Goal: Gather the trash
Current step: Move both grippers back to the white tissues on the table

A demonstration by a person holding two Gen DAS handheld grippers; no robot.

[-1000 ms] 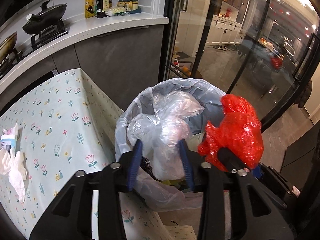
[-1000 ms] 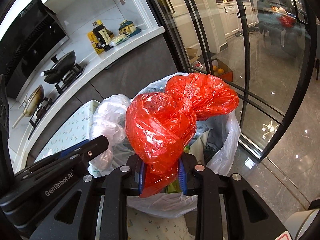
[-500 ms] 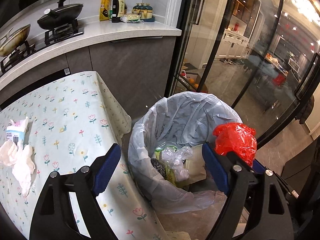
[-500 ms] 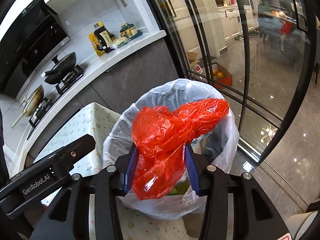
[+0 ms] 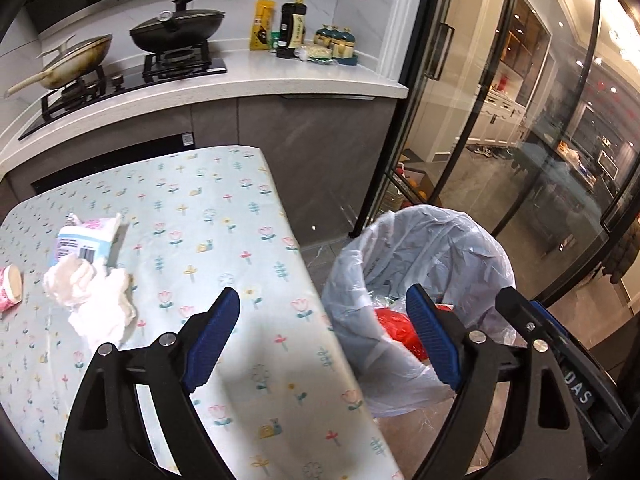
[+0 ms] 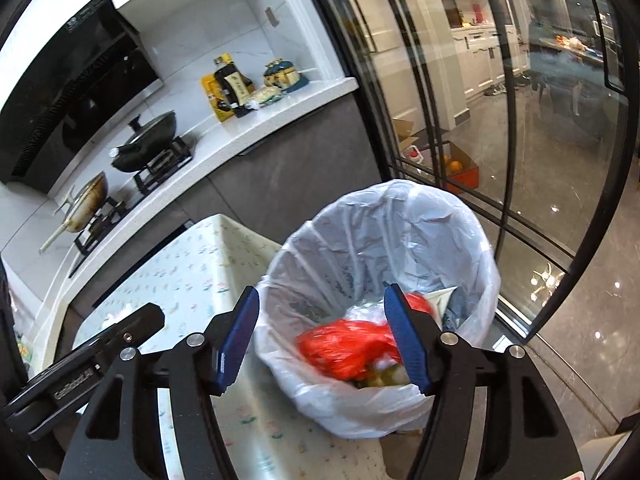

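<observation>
Both claws had let go since the earlier frames: the red plastic bag [image 6: 352, 346] that the right claw [image 6: 324, 340] had clamped now lay inside the lined trash bin [image 6: 400, 216], on top of clear plastic and other scraps. The right claw hung above the bin with its blue pads spread wide and nothing between them. The left claw [image 5: 324, 336] was likewise wide apart and empty, straddling the edge of the floral tabletop [image 5: 208, 216] and the bin's rim [image 5: 432, 216]. On the tabletop, well to the left, crumpled white tissues [image 5: 92, 300] touched a blue-and-white packet [image 5: 86, 240], and a small pink cup [image 5: 10, 286] lay at the frame's edge.
</observation>
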